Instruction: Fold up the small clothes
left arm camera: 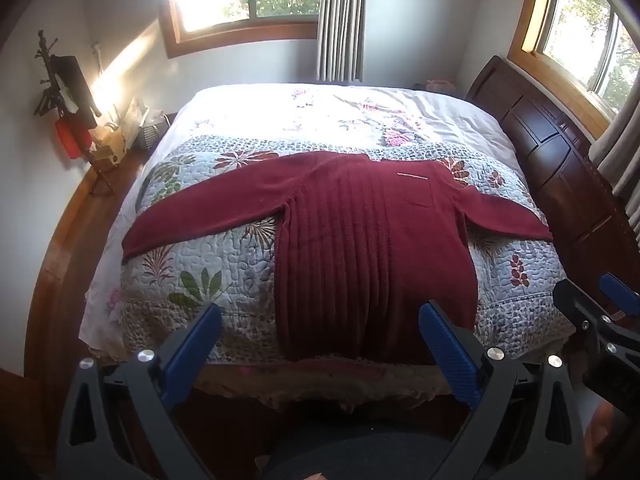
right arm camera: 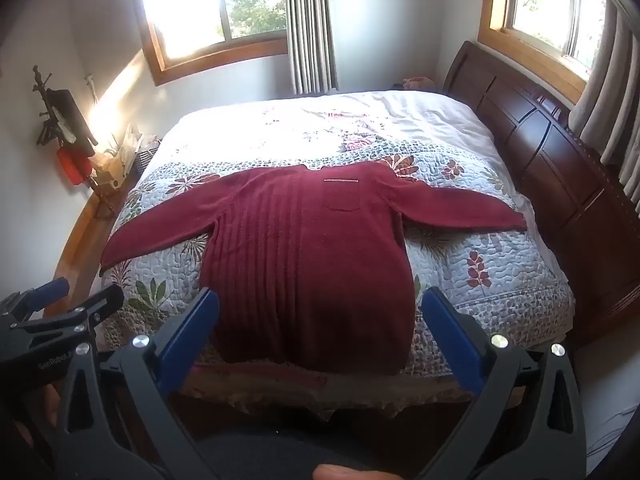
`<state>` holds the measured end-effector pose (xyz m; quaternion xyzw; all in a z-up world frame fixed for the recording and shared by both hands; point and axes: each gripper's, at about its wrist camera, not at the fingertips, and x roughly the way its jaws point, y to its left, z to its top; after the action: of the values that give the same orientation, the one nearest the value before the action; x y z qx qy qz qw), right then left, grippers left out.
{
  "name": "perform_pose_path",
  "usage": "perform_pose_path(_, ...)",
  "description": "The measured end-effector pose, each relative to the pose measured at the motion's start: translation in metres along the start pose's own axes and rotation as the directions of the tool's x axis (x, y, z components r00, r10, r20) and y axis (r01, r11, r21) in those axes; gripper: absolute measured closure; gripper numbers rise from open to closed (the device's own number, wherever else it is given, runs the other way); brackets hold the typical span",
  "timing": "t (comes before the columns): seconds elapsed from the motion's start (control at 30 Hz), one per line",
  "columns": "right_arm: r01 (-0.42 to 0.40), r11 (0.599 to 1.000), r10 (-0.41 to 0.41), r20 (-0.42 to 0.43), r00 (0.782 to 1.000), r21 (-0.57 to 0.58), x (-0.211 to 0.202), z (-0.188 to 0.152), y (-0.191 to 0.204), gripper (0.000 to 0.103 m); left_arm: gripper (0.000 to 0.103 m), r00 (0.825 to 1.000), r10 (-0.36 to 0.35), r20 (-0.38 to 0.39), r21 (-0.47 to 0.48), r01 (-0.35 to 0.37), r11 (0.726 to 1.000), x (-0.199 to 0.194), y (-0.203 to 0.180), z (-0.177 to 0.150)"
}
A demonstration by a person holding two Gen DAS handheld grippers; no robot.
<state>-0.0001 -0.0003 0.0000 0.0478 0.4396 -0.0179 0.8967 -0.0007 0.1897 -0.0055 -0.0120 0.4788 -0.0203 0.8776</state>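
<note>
sweater's chest pocket (right arm camera: 341, 196) clearer from right

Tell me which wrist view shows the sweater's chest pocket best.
Right wrist. There the chest pocket on the red sweater shows its pale top trim and stitched outline, near frame centre. In the left wrist view the pocket sits further off-centre; only the trim line and a faint edge read. Both grippers hang open, short of the sweater.

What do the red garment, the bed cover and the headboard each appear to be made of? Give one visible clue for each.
Red sweater: seems a soft knit, perhaps wool or acrylic; raised vertical ribs, matte fuzzy surface.
Bed cover: looks like quilted cotton-type fabric; stitched puffy pattern over printed flowers.
Headboard: appears dark wood with a glossy varnish; panelled, with light reflections.
</note>
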Motion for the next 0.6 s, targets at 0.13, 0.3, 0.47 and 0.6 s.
perform_pose_path(0.13,-0.001,1.000,0.001,0.001,1.000,-0.004,-0.0011,-0.0002,0.0006,0.003,0.004,1.000,-0.001,0.002,0.000,0.001,1.000,-0.0004,-0.0007,0.0005)
perform_pose_path(0.3,-0.003,1.000,0.003,0.005,1.000,-0.009,-0.0046,-0.0007,0.0020,0.003,0.004,1.000,0.002,0.003,0.001,-0.002,1.000,-0.0011,-0.0014,0.0022)
perform_pose_path(0.47,-0.001,1.000,0.001,-0.003,1.000,0.001,-0.0010,-0.0002,0.0005,0.003,0.004,1.000,0.003,0.001,0.002,-0.003,1.000,-0.0014,-0.0045,0.0045)
perform_pose_path(0.6,-0.003,1.000,0.003,-0.003,1.000,0.003,0.0003,-0.0033,0.0005,0.003,0.004,1.000,-0.002,0.003,-0.003,0.002,1.000,-0.0020,-0.0033,0.0047)
